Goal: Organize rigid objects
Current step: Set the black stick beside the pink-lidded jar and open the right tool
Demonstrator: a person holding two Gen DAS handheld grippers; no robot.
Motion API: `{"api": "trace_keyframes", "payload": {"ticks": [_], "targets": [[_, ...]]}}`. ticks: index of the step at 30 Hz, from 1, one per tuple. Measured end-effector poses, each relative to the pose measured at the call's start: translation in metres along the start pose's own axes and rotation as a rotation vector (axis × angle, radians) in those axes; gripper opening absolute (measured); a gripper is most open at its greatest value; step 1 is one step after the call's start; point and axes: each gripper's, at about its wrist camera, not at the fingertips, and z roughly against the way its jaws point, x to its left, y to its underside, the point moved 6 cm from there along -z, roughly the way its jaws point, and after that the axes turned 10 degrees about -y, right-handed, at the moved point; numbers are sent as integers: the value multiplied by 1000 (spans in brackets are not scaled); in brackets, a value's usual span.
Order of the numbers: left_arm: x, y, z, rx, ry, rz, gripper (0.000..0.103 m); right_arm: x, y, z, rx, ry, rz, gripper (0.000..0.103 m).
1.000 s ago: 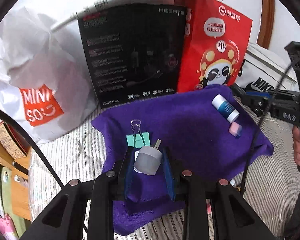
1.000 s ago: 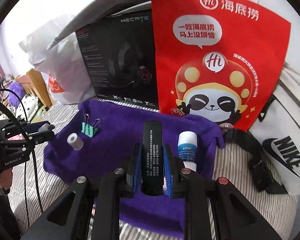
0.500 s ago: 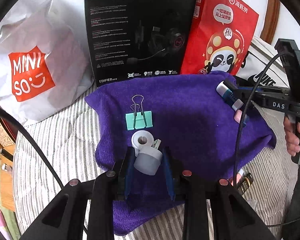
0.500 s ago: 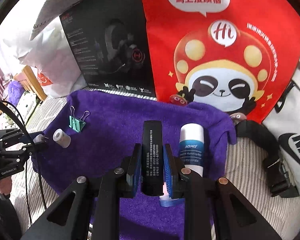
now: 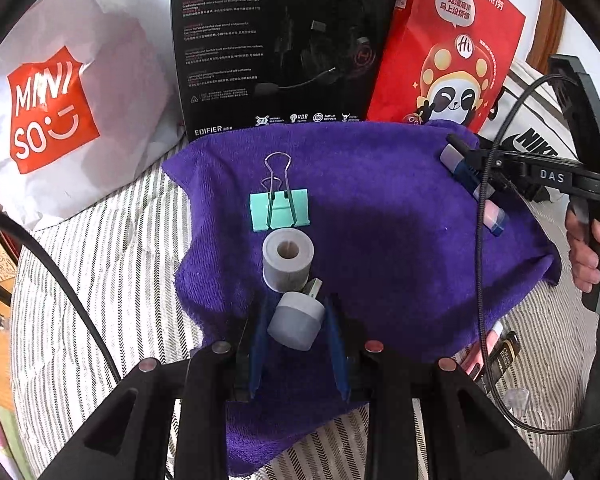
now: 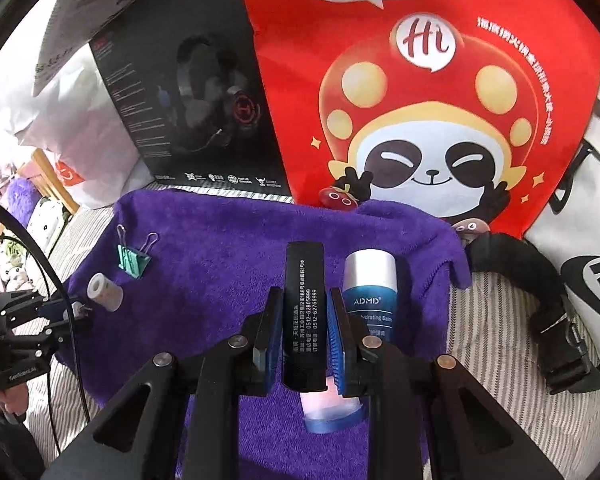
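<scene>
Striped bed, purple towel [image 5: 400, 240] spread before propped bags. Already laid down, by my judgement: clip [image 5: 279, 210] and roll [image 5: 288, 258] at the towel's 9 o'clock side, balm [image 6: 370, 292] at 3 o'clock. My left tool [image 5: 296, 320] grips a grey plug [image 5: 296, 322] touching the roll; my right tool [image 6: 304, 316] clamps a black stick [image 6: 303, 316] beside the balm. Both await release.

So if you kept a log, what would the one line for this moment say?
left hand-held gripper: shut on grey plug | right hand-held gripper: shut on black box | purple cloth: clip, roll, blue tube
</scene>
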Motion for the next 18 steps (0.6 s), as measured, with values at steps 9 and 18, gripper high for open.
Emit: {"api": "trace_keyframes", "payload": {"ticks": [9,18], "targets": [[-3,1,-3,7,8,-18,27,6,4,-29,47,38,11,21],[-2,2,-5,10,18,-17,27,-3,11,-44,83,69,-14,21]]}}
